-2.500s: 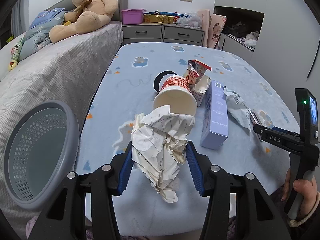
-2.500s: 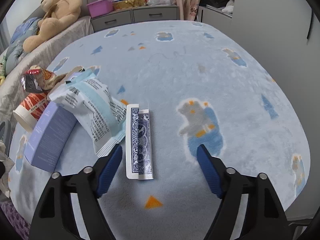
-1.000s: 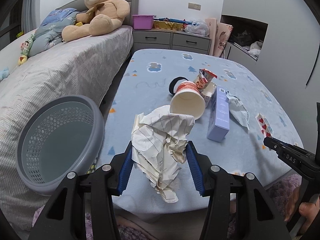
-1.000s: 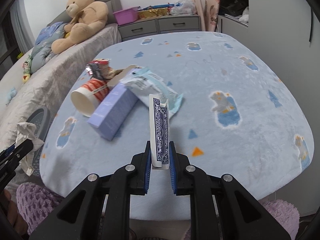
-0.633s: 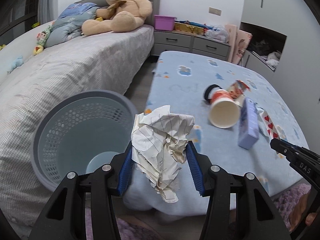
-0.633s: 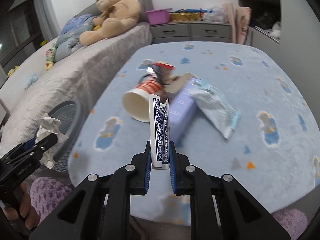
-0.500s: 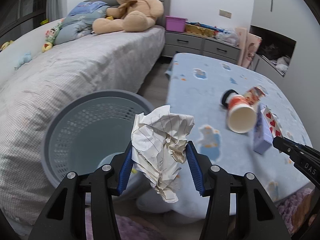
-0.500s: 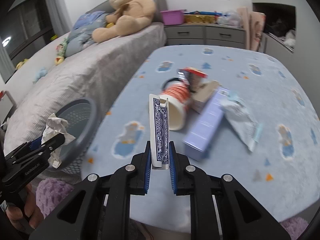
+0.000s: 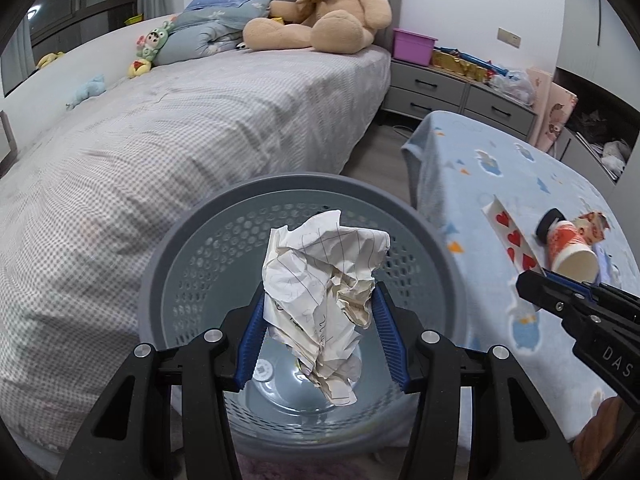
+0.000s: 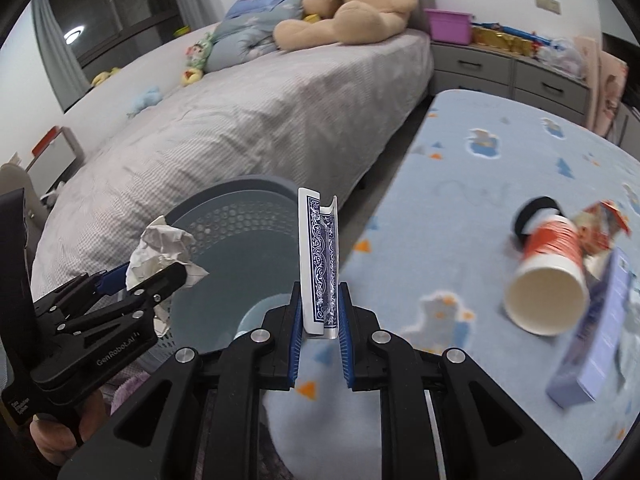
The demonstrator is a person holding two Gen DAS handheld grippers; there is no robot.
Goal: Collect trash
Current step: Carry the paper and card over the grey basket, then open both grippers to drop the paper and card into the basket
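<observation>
Left gripper (image 9: 320,332) holds crumpled paper (image 9: 324,296) over basket (image 9: 168,280).

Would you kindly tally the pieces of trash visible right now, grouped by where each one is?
Held in grippers: 2, crumpled paper, folded playing card.
On the blue blanket: 3, paper cup, purple box, snack wrapper.
In the basket: 0.
Total: 5.

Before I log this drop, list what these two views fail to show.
- Bin floor: left wrist view, partly covered by the crumpled paper.
- Purple box print: right wrist view, blurred.
- Playing cards, their faces: right wrist view, only the backs show.
- Snack wrapper: left wrist view, too small.
</observation>
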